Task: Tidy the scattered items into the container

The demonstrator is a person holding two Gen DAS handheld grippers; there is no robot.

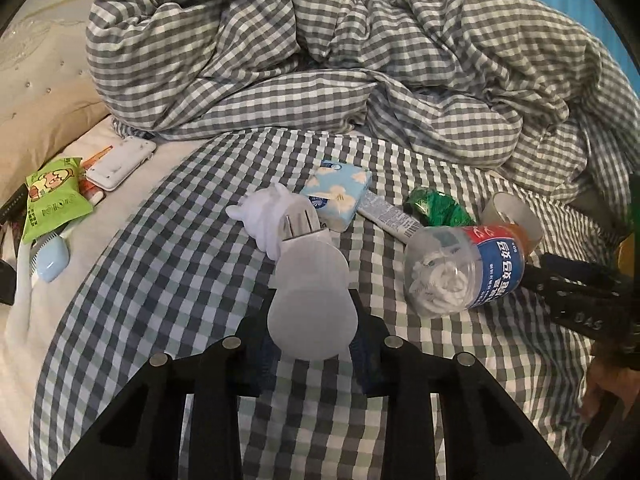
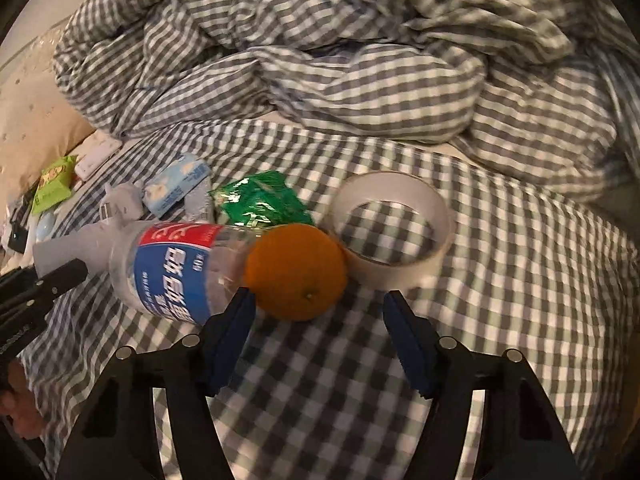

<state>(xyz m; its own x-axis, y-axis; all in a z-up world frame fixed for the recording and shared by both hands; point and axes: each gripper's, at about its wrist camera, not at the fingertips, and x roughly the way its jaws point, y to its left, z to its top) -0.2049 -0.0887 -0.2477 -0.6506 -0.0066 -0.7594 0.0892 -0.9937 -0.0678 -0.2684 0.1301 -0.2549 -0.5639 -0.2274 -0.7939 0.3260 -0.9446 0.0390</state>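
Between my left fingers sits a frosted white plug-in [image 1: 310,304], my left gripper [image 1: 310,364] clenched on its rounded body, its metal prongs pointing away over the checked sheet [image 1: 168,288]. Just past the prongs lies a white ribbed thing [image 1: 262,216], touching the plug-in's far end, and behind that a blue tissue pack [image 1: 340,192] with white flowers. Over on my right side, my right gripper [image 2: 316,344] hangs released, jaws spread wide above the sheet, with an orange [image 2: 296,270] right ahead, nearer the left pad [image 2: 236,332] and not gripped. Against the orange's left side lies a clear bottle [image 2: 176,268] on its side, red and blue label up; from the left camera I see white bits inside it [image 1: 436,280]. Touching the orange on its far right stands a tape roll [image 2: 394,228] on edge. Beyond the orange, a green wrapper [image 2: 260,204] crinkles, and a tube [image 1: 390,216] runs between it and the tissue pack. Far left, off the checked sheet, a green snack bag [image 1: 52,200], a light blue brush [image 1: 50,260] and a white flat case [image 1: 120,162] lie together by the beige pillow [image 1: 36,120]. Furthest back, the checked duvet [image 1: 340,60] is heaped up. Which thing is the container, I cannot tell.
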